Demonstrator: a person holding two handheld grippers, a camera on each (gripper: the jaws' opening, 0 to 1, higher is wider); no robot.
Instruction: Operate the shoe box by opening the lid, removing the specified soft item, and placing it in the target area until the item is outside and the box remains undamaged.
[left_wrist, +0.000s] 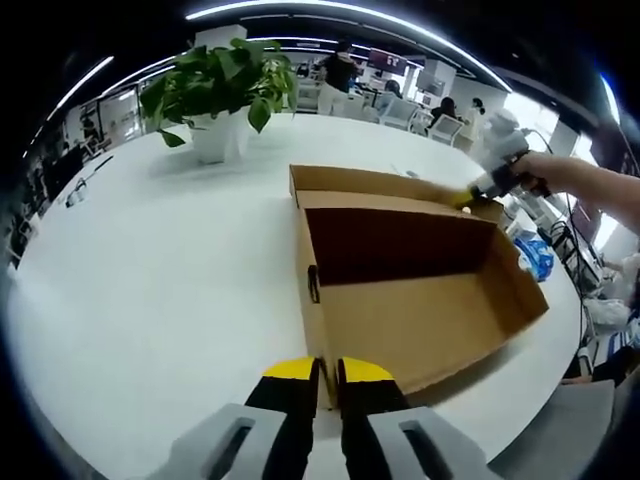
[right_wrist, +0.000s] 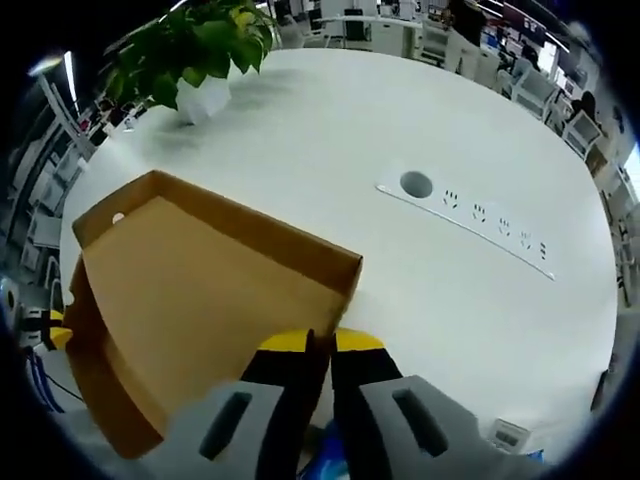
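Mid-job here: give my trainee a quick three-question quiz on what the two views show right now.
1. True or false: the hinged lid of the brown cardboard shoe box is open.
2. What stands on the white table beyond the box? A) leafy green plant in a white pot B) kettle C) lamp
3. Fill in: the right tongs are shut on the box's ____.
Key: 1 true; 2 A; 3 lid.

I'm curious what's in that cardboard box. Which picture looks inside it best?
The left gripper view: the shoe box lies open toward the camera, its visible interior bare. The right gripper view shows mainly the raised lid, not the inside.
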